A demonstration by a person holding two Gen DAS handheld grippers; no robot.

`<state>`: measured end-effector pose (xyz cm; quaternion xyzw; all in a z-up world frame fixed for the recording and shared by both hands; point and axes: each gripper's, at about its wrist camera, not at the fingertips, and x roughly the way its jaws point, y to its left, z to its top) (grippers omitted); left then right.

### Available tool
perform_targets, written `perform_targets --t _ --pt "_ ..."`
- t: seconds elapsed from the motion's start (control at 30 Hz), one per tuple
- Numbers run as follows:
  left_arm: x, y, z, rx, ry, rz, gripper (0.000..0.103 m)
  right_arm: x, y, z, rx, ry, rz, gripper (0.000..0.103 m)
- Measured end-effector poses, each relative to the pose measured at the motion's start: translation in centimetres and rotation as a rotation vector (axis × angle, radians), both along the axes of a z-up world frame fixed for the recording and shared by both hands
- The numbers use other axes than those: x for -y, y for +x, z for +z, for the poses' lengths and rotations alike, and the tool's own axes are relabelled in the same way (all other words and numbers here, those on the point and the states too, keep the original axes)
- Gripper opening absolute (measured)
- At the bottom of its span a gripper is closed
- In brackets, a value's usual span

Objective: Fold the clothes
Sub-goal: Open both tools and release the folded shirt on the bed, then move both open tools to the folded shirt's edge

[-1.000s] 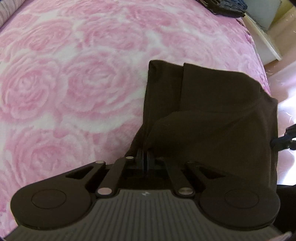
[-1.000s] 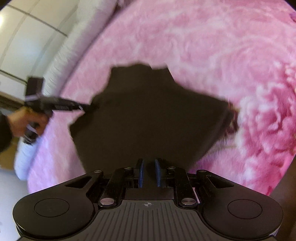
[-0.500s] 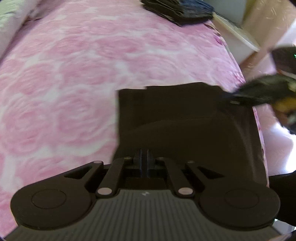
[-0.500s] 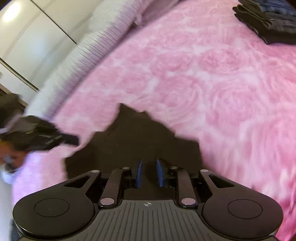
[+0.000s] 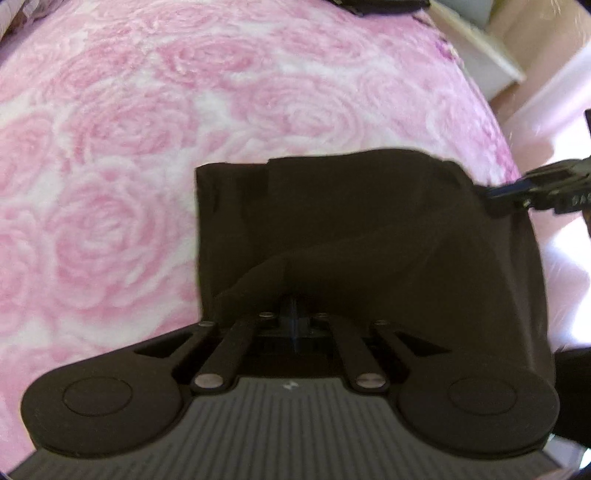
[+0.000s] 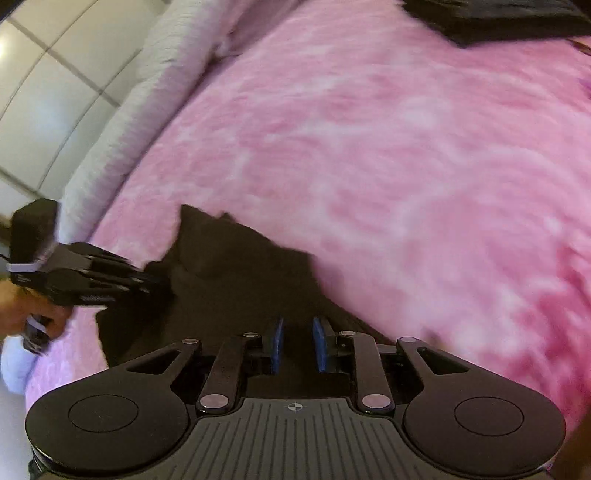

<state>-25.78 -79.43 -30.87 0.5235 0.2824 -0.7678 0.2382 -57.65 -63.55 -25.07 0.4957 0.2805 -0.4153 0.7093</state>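
Occlusions and blur, both wrist views

Left gripper (image 5: 293, 314) fingertips buried under folded dark brown cloth (image 5: 369, 240); stack of dark folded garments (image 6: 517, 18) cropped by top edge; pink rose-patterned fleece blanket (image 6: 406, 147) motion-smeared in right view.

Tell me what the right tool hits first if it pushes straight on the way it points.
Probably the dark garment: the right tool has its pads parted with that cloth right ahead of them. Beyond lies the pink blanket. How near the cloth is stays unclear.

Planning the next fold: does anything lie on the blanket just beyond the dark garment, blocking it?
Nothing visible does. The pink rose blanket beyond the dark garment is bare; the folded dark stack lies far off at its far edge.
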Motion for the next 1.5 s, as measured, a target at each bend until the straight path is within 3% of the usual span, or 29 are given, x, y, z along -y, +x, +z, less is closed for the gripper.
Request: perform_targets --t 0.13,0.27,0.33,0.4,0.57,0.67,0.83,1.07,1.3,1.37,1.43,1.5 --pt "-0.3 1.5 1.6 0.04 -0.026 0.04 0.002 -1.9 0.5 2.8 -0.035 -0.056 0.108 0.025" --pt "-2.1 1.5 1.1 0.105 -0.028 0.011 0.002 -2.7 3.0 1.8 0.017 -0.038 0.252 0.036" --pt "-2.9 1.7 0.2 0.162 -0.035 -0.005 0.002 -2.5 2.7 -0.2 0.008 0.042 0.225 0.037" --pt "-3.3 2.1 0.0 0.166 -0.042 0.02 0.002 -2.3 1.4 -1.4 0.063 0.081 0.177 0.037" --pt "-4.4 3.8 0.5 0.203 -0.064 0.091 0.002 -2.9 0.9 -0.7 0.005 0.062 0.23 0.037" --pt "-6.0 5.5 1.4 0.256 -0.07 0.144 0.002 -3.3 0.2 -0.5 -0.009 0.103 0.188 0.037" --pt "-9.8 7.7 4.9 0.248 -0.118 0.231 0.003 -3.7 0.7 1.2 -0.182 0.128 0.158 0.037" --pt "-15.3 8.0 7.3 0.19 -0.157 0.206 0.005 -6.5 1.9 5.5 -0.209 0.046 0.158 0.041" --pt "-21.1 7.4 11.1 0.12 -0.247 0.087 0.025 -14.3 5.8 11.8 -0.327 -0.079 0.064 0.044" --pt "-22.7 7.1 12.2 0.114 -0.274 0.033 0.032 -16.5 7.0 13.1 -0.364 -0.104 0.056 0.052" --pt "-24.0 7.1 13.1 0.116 -0.294 -0.005 0.041 -18.3 7.9 14.1 -0.391 -0.119 0.049 0.067" --pt "-25.0 7.2 13.6 0.113 -0.3 -0.025 0.05 -19.8 8.7 15.1 -0.402 -0.134 0.058 0.071"
